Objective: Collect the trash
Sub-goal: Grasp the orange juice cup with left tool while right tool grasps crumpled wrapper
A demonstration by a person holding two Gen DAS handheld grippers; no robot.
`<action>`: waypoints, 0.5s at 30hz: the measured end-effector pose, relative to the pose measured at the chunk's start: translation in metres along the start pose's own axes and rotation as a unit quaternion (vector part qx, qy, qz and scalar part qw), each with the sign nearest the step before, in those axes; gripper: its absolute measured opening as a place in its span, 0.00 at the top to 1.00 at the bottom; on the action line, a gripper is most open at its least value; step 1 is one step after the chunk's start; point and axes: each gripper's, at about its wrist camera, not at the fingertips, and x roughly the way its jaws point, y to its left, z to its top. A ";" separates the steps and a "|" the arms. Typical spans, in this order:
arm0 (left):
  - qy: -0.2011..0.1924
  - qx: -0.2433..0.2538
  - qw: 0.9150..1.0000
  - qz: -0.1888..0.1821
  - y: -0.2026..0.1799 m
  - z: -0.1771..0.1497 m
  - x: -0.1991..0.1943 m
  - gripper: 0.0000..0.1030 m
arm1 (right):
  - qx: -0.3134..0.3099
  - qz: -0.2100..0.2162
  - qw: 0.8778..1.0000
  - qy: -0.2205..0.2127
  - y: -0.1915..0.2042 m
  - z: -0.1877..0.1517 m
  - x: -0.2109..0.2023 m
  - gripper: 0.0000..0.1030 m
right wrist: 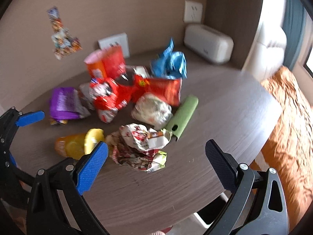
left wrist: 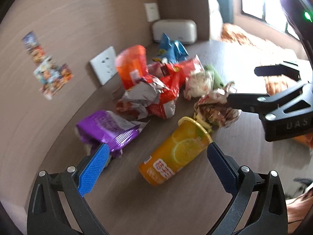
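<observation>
My left tongs are spread wide and empty above the worktop, with the orange paper cup lying on its side between the blue ribbed pads, untouched. My right tongs are equally wide apart and grasp nothing; they hang over the near edge of the worktop, just short of a crumpled printed wrapper whose creased foil bulges up beside the cup's yellow rim.

Past that wrapper the trash lies heaped toward the back wall: a white crumpled paper ball, a smooth green tube lying flat to its right, glossy red snack bags, a shiny purple bag near the left edge, a blue crinkled bag and an upright orange tub close to the wall.

The right half of the wood-grain worktop lies bare up to its rounded right edge, giving open room there; the near strip under my tongs is bare too. A rounded white box sits in the far right corner.
</observation>
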 end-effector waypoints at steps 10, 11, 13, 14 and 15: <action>0.010 0.078 0.996 -0.052 -0.011 -0.007 0.041 0.39 | 0.020 0.002 0.999 0.048 0.015 -0.004 0.045 0.35; 0.011 0.081 0.995 -0.050 -0.013 -0.006 0.043 0.46 | 0.025 0.006 0.998 0.050 0.015 -0.006 0.047 0.36; 0.009 0.082 0.995 -0.048 -0.015 -0.007 0.044 0.54 | 0.035 0.009 0.998 0.048 0.015 -0.009 0.046 0.40; 0.010 0.079 0.996 -0.049 -0.015 -0.006 0.044 0.56 | 0.037 0.009 0.998 0.046 0.015 -0.010 0.045 0.40; 0.010 0.074 0.996 -0.051 -0.014 -0.005 0.044 0.57 | 0.038 0.010 0.998 0.045 0.013 -0.011 0.042 0.41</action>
